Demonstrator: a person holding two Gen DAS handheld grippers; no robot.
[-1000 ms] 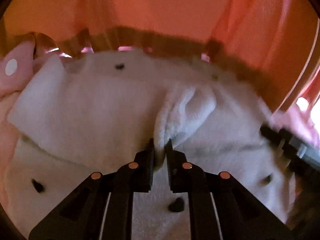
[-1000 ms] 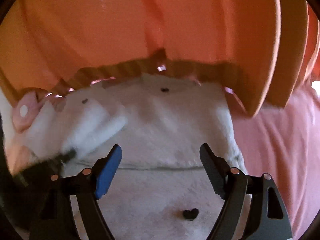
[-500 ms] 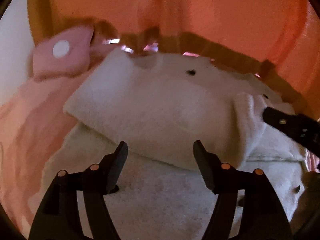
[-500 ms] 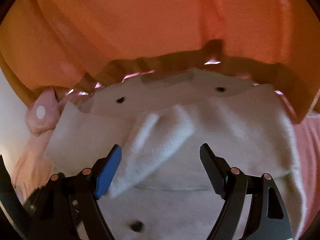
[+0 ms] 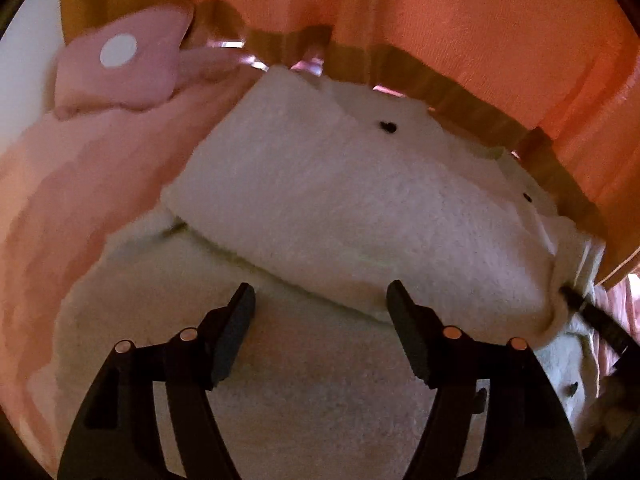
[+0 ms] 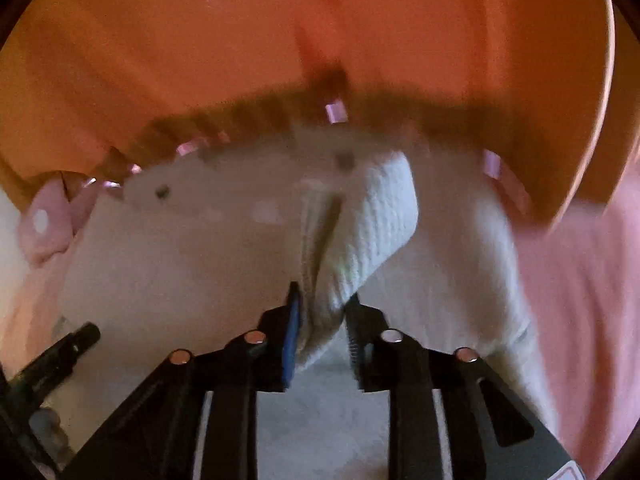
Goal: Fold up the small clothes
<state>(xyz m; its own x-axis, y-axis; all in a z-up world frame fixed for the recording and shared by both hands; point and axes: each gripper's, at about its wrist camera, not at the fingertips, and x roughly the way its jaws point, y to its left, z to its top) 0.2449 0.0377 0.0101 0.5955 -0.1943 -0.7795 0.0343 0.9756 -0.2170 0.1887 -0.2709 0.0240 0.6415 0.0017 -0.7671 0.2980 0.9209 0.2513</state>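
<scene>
two grippers work over one white fleece garment [image 5: 344,208], which lies spread on a pink bedcover [image 5: 80,184] with an orange curtain [image 5: 460,20] hanging behind it at 12 o'clock.

left gripper [image 5: 320,300]: jaws spread wide, nothing between them, tips poised just above the garment's folded-over edge. that fold runs across the left wrist view from 9 o'clock down toward 4 o'clock. small dark marks dot the fleece, one near 12 o'clock of the fold.

right gripper [image 6: 320,312]: jaws closing, a bunched ridge of the fleece between them; the pads press on the cloth from both sides. blue pad on the left-hand finger [image 6: 291,336]. the pinched ridge rises from the tips toward 12 o'clock. view is blurred, so finer detail of the cloth cannot be told.

pink cushion with a white dot [image 5: 120,60] sits at 10 o'clock of the garment, on the bedcover, near the curtain hem.

each wrist view catches the other gripper's dark finger at the garment's edge: at 4 o'clock in the left view, at 8 o'clock in the right view.
</scene>
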